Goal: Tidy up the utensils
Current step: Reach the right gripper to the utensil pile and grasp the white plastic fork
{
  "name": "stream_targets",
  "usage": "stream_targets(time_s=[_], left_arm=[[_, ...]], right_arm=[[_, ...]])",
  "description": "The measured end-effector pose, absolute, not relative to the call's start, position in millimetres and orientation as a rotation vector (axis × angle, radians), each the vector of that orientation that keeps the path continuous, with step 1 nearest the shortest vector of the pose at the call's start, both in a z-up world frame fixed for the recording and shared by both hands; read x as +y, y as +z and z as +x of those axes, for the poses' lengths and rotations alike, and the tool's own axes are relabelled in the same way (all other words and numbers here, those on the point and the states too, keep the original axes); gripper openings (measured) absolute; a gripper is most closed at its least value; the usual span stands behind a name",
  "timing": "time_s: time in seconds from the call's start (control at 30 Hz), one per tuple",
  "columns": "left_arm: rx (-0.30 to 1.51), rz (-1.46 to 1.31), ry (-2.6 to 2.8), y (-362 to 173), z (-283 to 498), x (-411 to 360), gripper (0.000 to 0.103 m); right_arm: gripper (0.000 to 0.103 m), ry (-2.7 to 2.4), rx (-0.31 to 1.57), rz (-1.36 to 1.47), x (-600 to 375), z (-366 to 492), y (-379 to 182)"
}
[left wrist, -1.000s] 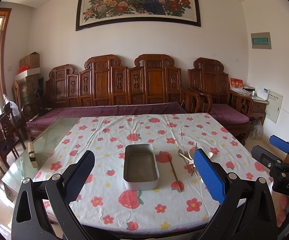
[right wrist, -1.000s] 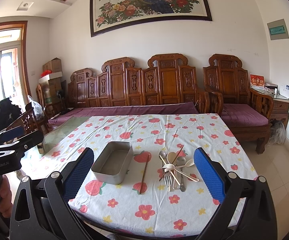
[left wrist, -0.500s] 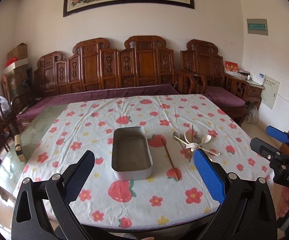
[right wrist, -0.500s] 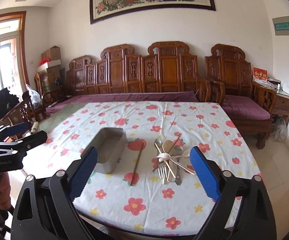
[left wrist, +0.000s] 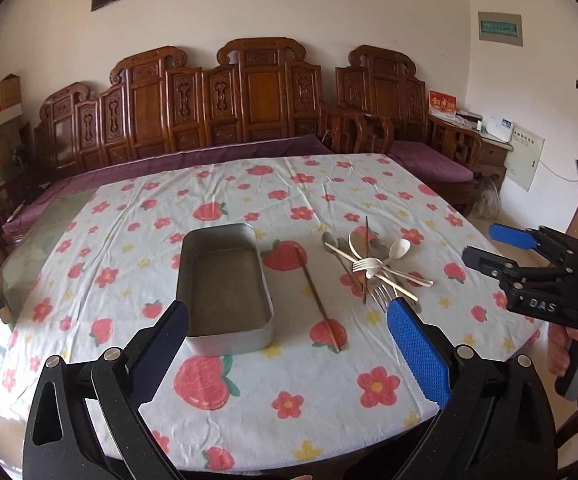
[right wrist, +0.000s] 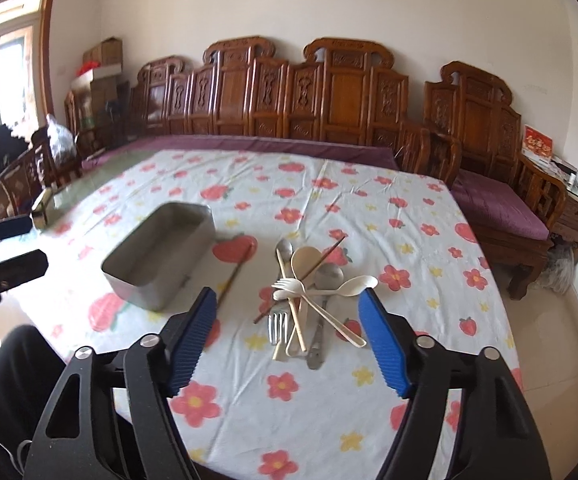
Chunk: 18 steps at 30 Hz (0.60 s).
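Observation:
An empty grey metal tin [left wrist: 225, 284] [right wrist: 161, 256] sits on the flowered tablecloth [left wrist: 289, 380]. To its right lies one brown chopstick [left wrist: 321, 304] [right wrist: 235, 274]. Further right is a pile of utensils [left wrist: 373, 268] [right wrist: 309, 300]: cream plastic spoons and a fork, metal spoons, a metal fork and another chopstick. My left gripper [left wrist: 289, 344] is open and empty, above the table's near edge in front of the tin. My right gripper [right wrist: 289, 336] is open and empty, just in front of the pile; it also shows in the left wrist view [left wrist: 501, 248].
A carved wooden bench [left wrist: 225, 120] with purple cushions stands behind the table. Bare glass tabletop [left wrist: 29, 256] shows at the left with a small object on it. A wooden armchair [right wrist: 501, 184] and side cabinet stand at the right.
Both grippers have moved forward and lower toward the table; the tin and utensil pile appear closer. Nothing has been taken hold of.

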<state>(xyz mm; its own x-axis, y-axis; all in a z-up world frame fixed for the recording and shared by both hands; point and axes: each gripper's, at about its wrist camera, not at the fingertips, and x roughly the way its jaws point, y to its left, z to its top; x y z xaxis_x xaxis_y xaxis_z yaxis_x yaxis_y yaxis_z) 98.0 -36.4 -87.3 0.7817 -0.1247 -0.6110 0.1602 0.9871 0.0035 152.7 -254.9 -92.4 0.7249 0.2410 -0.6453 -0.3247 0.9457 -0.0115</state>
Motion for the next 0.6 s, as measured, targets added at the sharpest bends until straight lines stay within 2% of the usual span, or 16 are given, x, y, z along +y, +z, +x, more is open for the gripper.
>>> stream_targets(time_s=[0.3, 0.43, 0.6], left_arm=[[0.723, 0.084, -0.206, -107.3, 117.8, -49.4, 0.096], [0.769, 0.08, -0.226, -116.1, 128.3, -52.7, 0.096], [0.817, 0.075, -0.238, -127.7, 144.4, -58.3, 0.095]], right_arm=[[0.062, 0.336, 0.843, -0.134, -276.1, 223.3, -155.0], [0.052, 0.355, 0.918, -0.116, -286.2, 246.0, -183.1], [0.047, 0.366, 0.968, -0.148, -286.8, 263.8, -209.4]])
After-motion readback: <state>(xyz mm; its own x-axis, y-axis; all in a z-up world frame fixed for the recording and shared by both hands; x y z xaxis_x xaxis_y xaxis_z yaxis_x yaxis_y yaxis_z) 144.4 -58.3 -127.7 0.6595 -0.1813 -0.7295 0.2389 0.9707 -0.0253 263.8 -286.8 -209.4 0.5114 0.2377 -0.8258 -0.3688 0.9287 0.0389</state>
